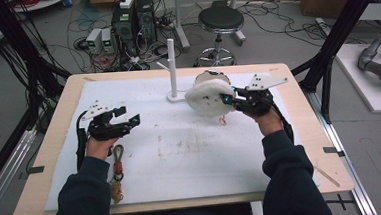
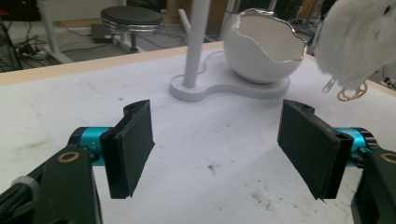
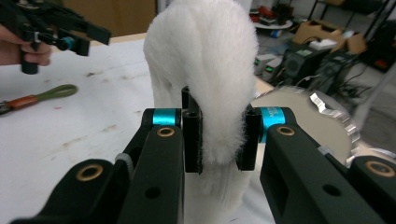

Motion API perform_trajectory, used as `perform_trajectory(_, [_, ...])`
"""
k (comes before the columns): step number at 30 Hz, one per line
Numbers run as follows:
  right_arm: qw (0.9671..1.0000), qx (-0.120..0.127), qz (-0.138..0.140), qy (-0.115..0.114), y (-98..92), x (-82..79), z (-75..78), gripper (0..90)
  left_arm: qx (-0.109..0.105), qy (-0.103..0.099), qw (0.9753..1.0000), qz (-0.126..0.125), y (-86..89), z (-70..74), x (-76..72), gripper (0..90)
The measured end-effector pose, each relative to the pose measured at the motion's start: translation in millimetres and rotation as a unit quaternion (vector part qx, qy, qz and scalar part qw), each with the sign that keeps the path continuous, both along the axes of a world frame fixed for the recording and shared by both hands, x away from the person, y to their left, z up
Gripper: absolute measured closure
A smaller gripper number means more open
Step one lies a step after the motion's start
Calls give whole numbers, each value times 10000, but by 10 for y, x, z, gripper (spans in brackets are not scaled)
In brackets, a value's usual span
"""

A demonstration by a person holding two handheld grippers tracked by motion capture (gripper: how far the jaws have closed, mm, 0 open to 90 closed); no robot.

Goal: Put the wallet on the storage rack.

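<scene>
Right tool [image 1: 226, 100] is clenched on the fluffy white pom-pom keychain [image 1: 205, 100], held above the tabletop [image 1: 181, 153] just in front of the eggshell-shaped bowl [image 2: 264, 51]. Left tool [image 1: 132, 122], released and empty, rests well apart to the left.

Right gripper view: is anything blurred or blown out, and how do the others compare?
Right gripper view: fluffy white fur pompom nearly overexposed, background soft. Left gripper view: black jaws sharp, white eggshell-shaped bowl has rim glare. High view: even light, slightly soft.
</scene>
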State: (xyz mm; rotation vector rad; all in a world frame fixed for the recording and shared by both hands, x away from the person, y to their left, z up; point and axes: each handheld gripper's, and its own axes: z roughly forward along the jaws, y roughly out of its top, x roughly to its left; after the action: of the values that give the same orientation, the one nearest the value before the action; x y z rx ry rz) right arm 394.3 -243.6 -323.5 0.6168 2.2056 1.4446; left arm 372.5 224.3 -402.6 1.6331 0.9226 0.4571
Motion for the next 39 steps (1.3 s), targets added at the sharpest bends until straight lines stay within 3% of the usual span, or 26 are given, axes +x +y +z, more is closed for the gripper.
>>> perform_trajectory(3, [9995,-257,-96,-146,23,76,175,777,-3,23,9999,124,68,-20,4,267])
perform_trajectory(4, [9986,-444,-145,-242,48,139,278,777,-20,31,9999,147,82,-26,7,267])
perform_trajectory(5, [9986,-444,-145,-242,48,139,278,777,-32,32,9999,162,90,-30,8,267])
perform_trajectory(6, [9970,-660,-196,-343,87,202,366,776,-38,46,9998,171,98,-32,9,267])
perform_trajectory(14, [9936,-996,-346,-414,185,449,579,775,-83,78,9998,149,96,-52,16,266])
perform_trajectory(20, [9905,-1158,-483,-560,235,597,609,775,-112,89,9998,153,99,-60,22,267])
perform_trajectory(24, [9866,-1322,-662,-685,285,725,562,774,-119,103,9998,147,93,-65,21,267])
perform_trajectory(25, [9838,-1467,-711,-748,296,775,519,773,-119,111,9998,132,93,-68,22,267])
perform_trajectory(31, [9796,-1685,-755,-789,278,851,452,773,-173,135,9996,147,104,-82,19,267])
perform_trajectory(33, [9759,-1815,-773,-937,276,853,446,773,-182,138,9996,162,112,-81,17,267])
perform_trajectory(34, [9759,-1815,-773,-937,276,853,446,773,-184,140,9996,162,114,-80,17,267])
perform_trajectory(35, [9729,-1963,-745,-973,280,850,428,772,-180,134,9996,159,116,-81,16,267])
perform_trajectory(36, [9729,-1963,-745,-973,280,850,428,772,-186,134,9996,149,117,-82,15,267])
perform_trajectory(37, [9711,-2055,-732,-963,280,849,415,772,-195,129,9996,154,115,-83,15,267])
perform_trajectory(38, [9673,-2286,-667,-870,277,852,375,771,-202,129,9996,152,115,-82,14,267])
perform_trajectory(39, [9673,-2286,-667,-870,277,852,375,771,-206,133,9996,161,115,-82,13,267])
